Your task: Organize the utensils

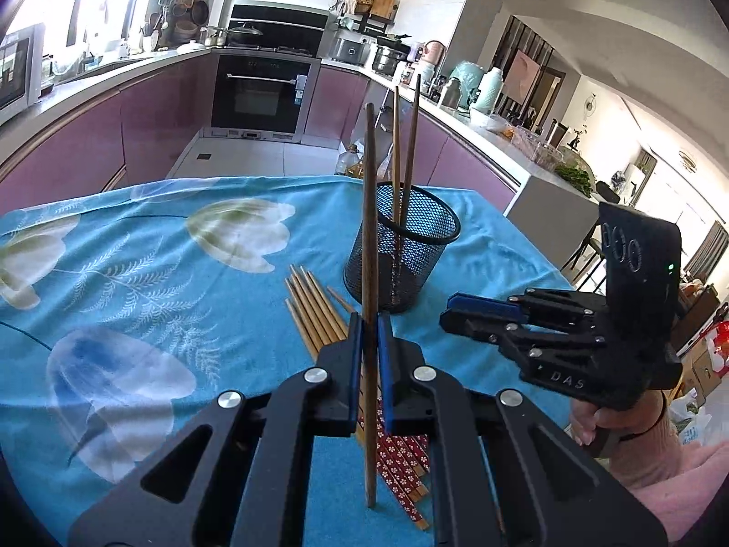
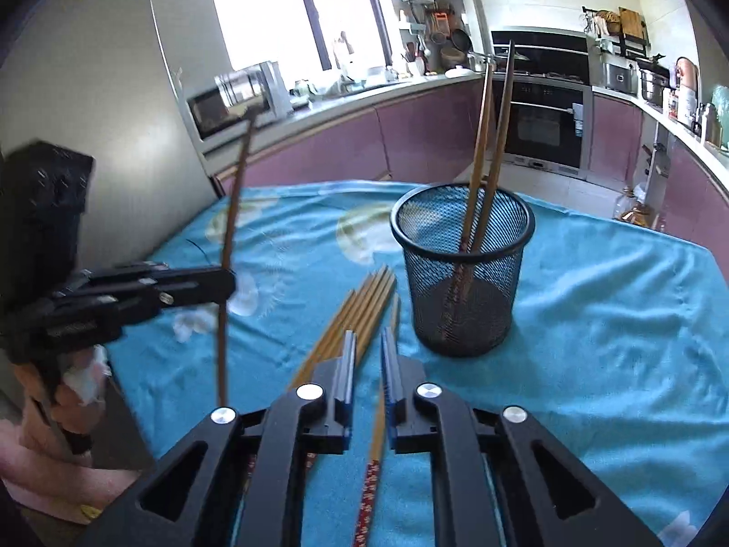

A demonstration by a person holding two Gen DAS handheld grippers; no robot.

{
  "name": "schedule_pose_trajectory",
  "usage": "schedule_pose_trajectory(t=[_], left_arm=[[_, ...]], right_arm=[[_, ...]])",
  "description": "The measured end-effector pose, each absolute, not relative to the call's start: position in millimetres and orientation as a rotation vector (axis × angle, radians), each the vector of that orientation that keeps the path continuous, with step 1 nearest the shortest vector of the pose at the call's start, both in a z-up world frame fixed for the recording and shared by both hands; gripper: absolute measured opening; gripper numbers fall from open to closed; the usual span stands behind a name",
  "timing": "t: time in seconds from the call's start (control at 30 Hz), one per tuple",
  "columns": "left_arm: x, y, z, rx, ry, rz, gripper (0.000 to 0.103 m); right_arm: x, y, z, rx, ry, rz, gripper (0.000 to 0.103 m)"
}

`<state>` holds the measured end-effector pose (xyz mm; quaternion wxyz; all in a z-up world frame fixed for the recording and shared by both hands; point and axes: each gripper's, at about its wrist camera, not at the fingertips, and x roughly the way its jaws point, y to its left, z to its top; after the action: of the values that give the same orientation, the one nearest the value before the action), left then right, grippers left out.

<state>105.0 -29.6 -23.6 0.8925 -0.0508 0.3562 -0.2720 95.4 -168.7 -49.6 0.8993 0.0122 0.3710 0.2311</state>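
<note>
Left wrist view: the left tool point(image 1: 370, 342) is clamped on a single dark chopstick point(image 1: 370, 237), which stands nearly upright between the blue pads, its lower end hanging just above the loose chopsticks point(image 1: 314, 314) that lie on the blue flowered cloth point(image 1: 136, 273) over the table. The black mesh cup point(image 1: 403, 246) stands just beyond, already holding two chopsticks point(image 1: 405, 146) that lean toward its far side. The right tool point(image 1: 460, 314) sits to the right of the cup, low over the cloth, held in a person's hand point(image 1: 601, 424). To do this step well, I would lift the held stick until its lower tip clears the cup's rim, bring it over the open near half of the mouth, keep it upright, and only then let go, so that it drops in without knocking the two leaning sticks or tipping the light cup.

Right wrist view: the right tool point(image 2: 368, 355) has its pads slightly apart and nothing pressed between them; one light chopstick with a red patterned end point(image 2: 371, 469) lies beneath the gap, on the cloth as far as I can judge. The left tool point(image 2: 223, 282) shows at the left, closed on the dark chopstick point(image 2: 230, 237). The cup point(image 2: 462, 269) is near, ahead and to the right. The right tool would best stay clear of the cup while the left delivers, then close squarely on one stick rather than two
</note>
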Motion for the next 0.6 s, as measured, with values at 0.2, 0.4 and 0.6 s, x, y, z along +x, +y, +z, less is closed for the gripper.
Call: schedule_pose_trajectory(t=[0.2, 0.4, 0.6], left_arm=[[108, -26, -30, -0.117, 0.755, -0.547, 0.008], [111, -25, -33, -0.122, 0.764, -0.539, 0.008], [113, -25, -33, -0.121, 0.758, -0.540, 0.007]], right_arm=[[113, -151, -86, -0.042, 0.871, 0.436, 0.021], [115, -144, -95, -0.088, 0.879, 0.420, 0.007], [106, -156, -83, -0.014, 0.839, 0.458, 0.006]])
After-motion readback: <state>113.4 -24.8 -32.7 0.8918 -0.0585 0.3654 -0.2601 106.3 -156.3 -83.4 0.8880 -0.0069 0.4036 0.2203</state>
